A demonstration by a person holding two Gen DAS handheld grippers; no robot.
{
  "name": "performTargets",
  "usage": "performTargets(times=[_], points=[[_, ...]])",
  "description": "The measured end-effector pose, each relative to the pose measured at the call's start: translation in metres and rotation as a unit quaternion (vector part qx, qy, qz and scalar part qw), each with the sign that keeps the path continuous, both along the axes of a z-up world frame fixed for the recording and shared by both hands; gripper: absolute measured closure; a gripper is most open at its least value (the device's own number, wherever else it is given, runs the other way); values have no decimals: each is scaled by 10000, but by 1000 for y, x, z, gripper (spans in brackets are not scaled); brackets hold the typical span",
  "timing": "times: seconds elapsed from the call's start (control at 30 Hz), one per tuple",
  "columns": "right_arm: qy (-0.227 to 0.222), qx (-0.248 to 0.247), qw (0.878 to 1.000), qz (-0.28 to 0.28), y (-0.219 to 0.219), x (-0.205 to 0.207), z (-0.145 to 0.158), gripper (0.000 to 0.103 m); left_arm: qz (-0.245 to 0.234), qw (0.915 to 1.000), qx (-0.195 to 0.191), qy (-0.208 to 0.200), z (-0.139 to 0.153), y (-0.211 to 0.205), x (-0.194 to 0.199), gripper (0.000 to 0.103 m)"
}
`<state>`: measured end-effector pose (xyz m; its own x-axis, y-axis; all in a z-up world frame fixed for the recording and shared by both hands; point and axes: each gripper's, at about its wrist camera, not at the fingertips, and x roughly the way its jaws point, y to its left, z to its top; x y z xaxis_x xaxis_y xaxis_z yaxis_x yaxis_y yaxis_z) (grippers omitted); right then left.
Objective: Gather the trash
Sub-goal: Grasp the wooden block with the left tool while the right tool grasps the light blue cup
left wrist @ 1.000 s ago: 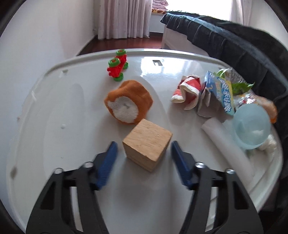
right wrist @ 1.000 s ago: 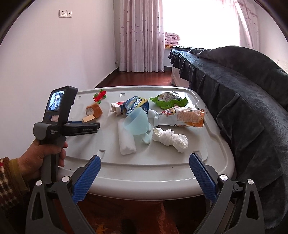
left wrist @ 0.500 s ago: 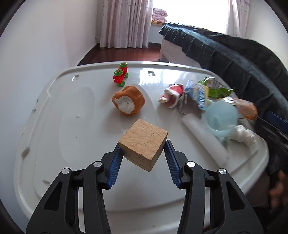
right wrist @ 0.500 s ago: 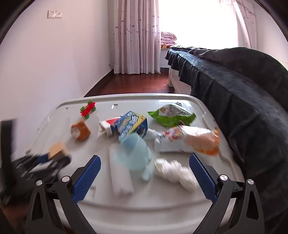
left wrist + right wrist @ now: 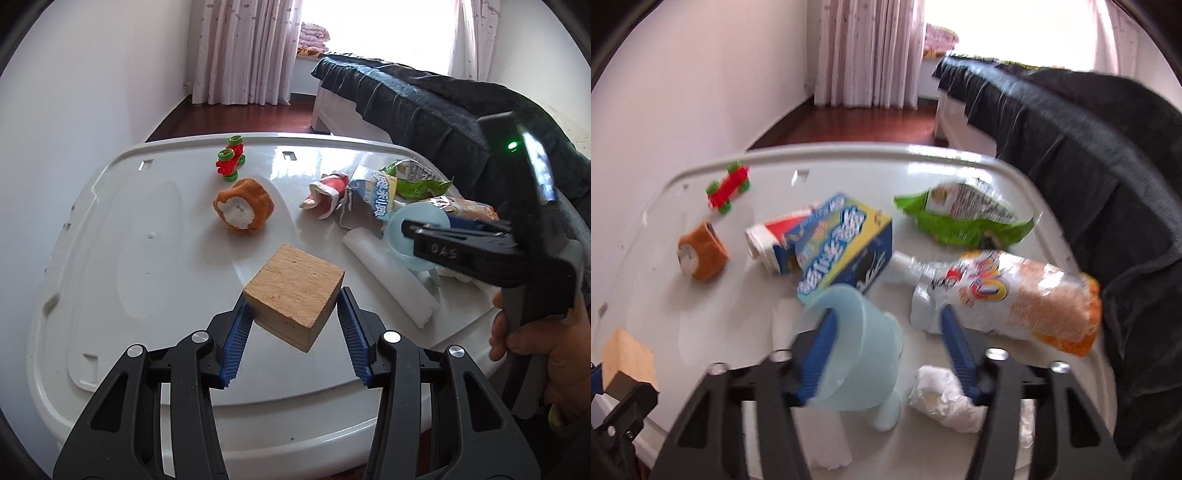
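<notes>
Left wrist view shows the left claw (image 5: 293,325) clamped on a wooden block (image 5: 293,290), held clear above the white bench (image 5: 110,258). The right claw (image 5: 882,350) is closing around a pale blue cup (image 5: 849,347) that lies on its side; one pad sits inside the rim, the other outside, and whether they press yet is not clear through the blur.

The trash still lies spread on the bench: a blue carton (image 5: 842,243), a red and white wrapper (image 5: 775,236), a green snack bag (image 5: 964,218), an orange snack bag (image 5: 1015,295), a crumpled tissue (image 5: 942,391) just beside the cup, and a white roll (image 5: 388,273) under it. A plush toy (image 5: 243,210) and a red toy car (image 5: 231,158) sit apart. No bin is in view, so nothing looks collected yet; nearly all the work seems left.
</notes>
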<state>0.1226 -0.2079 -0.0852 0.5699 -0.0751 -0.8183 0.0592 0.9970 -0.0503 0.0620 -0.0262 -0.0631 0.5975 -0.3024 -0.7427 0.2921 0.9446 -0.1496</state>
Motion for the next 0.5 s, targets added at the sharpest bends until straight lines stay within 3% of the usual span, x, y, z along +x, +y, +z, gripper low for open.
performTargets(times=[0.03, 0.1, 0.13, 0.5], points=[[35, 10, 10000, 5, 0, -1, -1, 59, -12, 10000, -12, -1, 0, -1, -1, 57], [-1, -17, 10000, 50, 3, -4, 0, 80, -22, 10000, -20, -18, 1, -2, -2, 57], [-8, -38, 9999, 109, 5, -5, 2, 85, -25, 10000, -25, -19, 1, -2, -2, 57], [-240, 46, 9993, 267, 8, -20, 22, 89, -2, 9999, -88, -87, 7, -3, -7, 57]])
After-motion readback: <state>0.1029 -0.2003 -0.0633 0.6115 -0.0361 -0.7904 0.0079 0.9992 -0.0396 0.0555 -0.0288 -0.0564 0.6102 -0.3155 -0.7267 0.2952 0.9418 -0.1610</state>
